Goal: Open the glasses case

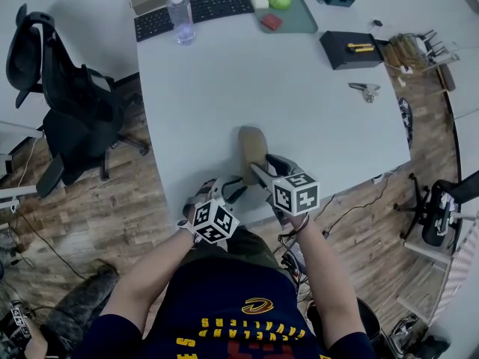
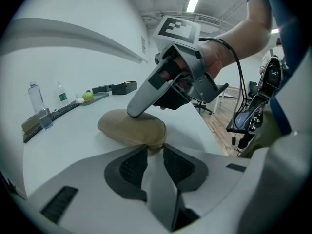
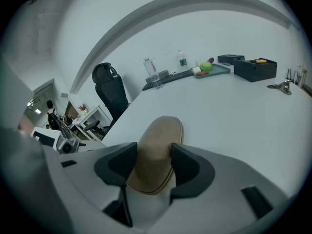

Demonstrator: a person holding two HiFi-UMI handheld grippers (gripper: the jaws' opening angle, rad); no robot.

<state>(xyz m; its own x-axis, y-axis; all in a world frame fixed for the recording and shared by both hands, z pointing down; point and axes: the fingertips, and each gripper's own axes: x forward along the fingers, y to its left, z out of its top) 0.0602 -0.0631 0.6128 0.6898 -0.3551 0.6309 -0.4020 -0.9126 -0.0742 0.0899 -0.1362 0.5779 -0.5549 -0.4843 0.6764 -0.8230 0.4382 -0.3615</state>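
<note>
A tan glasses case (image 1: 252,146) lies closed on the white table (image 1: 314,118), near its front edge. My right gripper (image 1: 260,170) is shut on the case's near half, with a pad pressing each long side (image 3: 153,150). In the left gripper view the case (image 2: 127,126) stretches away from me, and one right finger (image 2: 141,101) rests on its top. My left gripper (image 2: 152,149) comes in from the left (image 1: 232,191); its narrow jaws pinch the lip at the case's end.
At the table's far side are a keyboard (image 1: 196,12), a water bottle (image 1: 180,17), a green tray (image 1: 296,13) and a black box (image 1: 352,48). A metal clip (image 1: 364,90) lies at the right. A black office chair (image 1: 67,118) stands left of the table.
</note>
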